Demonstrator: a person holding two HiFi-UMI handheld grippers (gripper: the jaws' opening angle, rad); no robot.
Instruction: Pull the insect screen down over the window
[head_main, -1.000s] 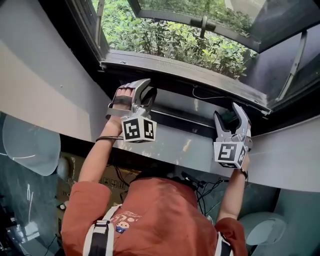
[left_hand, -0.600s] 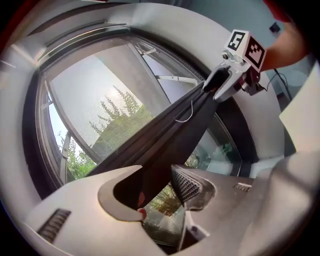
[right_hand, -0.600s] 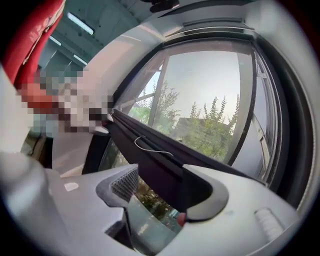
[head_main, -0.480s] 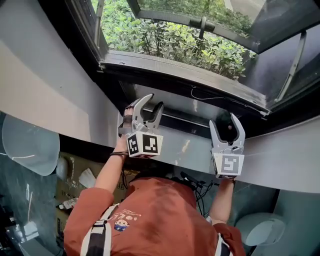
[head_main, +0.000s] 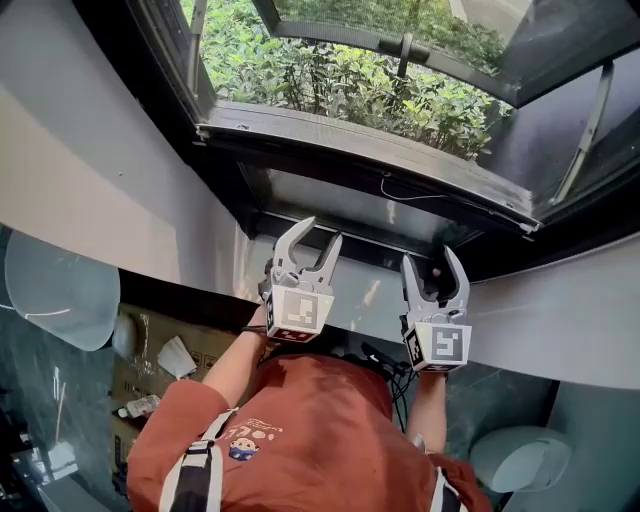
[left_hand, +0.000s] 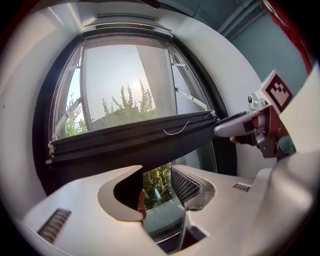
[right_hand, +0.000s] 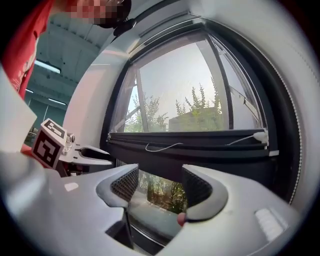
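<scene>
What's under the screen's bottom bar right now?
Under the bar is a gap showing green plants outside. The gap's sides and bottom edge are covered by the right hand-held gripper, whose jaws are apart and empty.

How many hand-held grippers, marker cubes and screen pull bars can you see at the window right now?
hand-held grippers: 2, left and right, both open and empty
marker cubes: 2, one on the left gripper and one on the right
screen pull bar: 1
Total: 5
</scene>
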